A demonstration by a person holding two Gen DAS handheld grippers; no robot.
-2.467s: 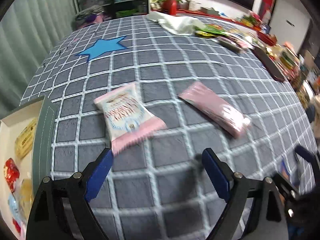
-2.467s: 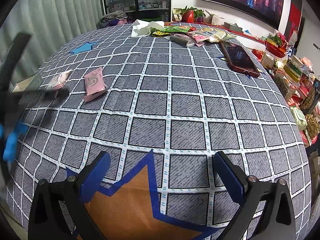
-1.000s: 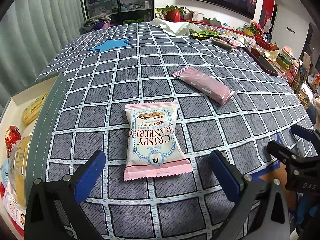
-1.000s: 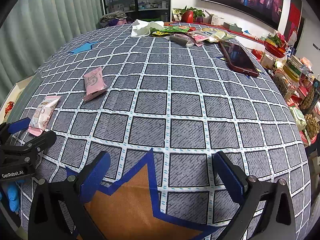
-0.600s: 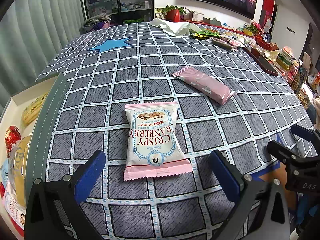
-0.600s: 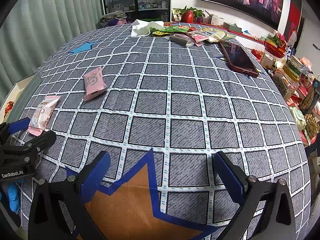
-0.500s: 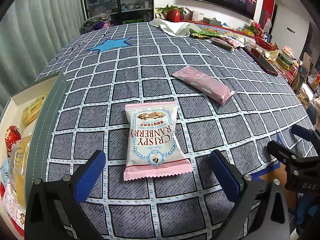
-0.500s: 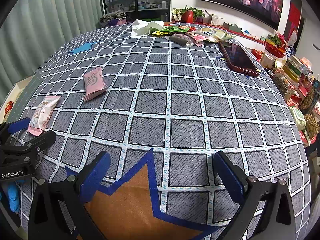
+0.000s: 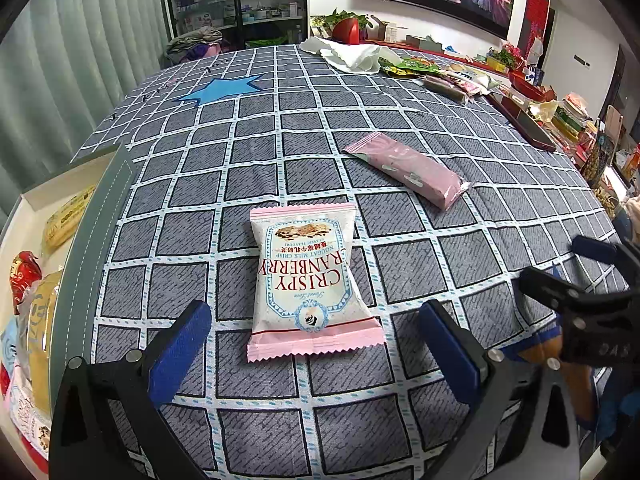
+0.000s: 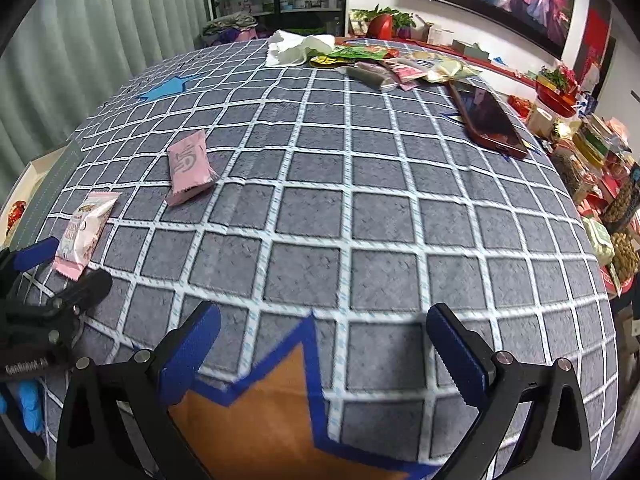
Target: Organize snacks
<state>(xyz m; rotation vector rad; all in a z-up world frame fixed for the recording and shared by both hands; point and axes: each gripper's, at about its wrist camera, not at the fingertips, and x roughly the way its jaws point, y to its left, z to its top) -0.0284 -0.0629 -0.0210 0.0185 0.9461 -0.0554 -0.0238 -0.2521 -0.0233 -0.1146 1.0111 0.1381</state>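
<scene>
The snack packet (image 9: 306,280) lies flat on the bench (image 9: 420,264), long axis running away from the released left tongs (image 9: 316,344); right tongs (image 10: 320,344) gape empty.

Both wrist views look low across the checked tablecloth (image 9: 248,152) (shared).

My left claw (image 9: 314,354): black w/ blue pads (image 9: 180,354); right claw (image 10: 320,352) same. Desk cloth (image 9: 420,272) grey squares, white grid lines, blue star (image 9: 222,90), orange star w/ blue edge (image 10: 272,420). Crispy snack pack (image 9: 308,280) white/pink, red lettering. Wafer bar (image 9: 408,168) plain pink. Phone (image 10: 490,120) dark red. Box (image 9: 38,200) cream inside.
</scene>
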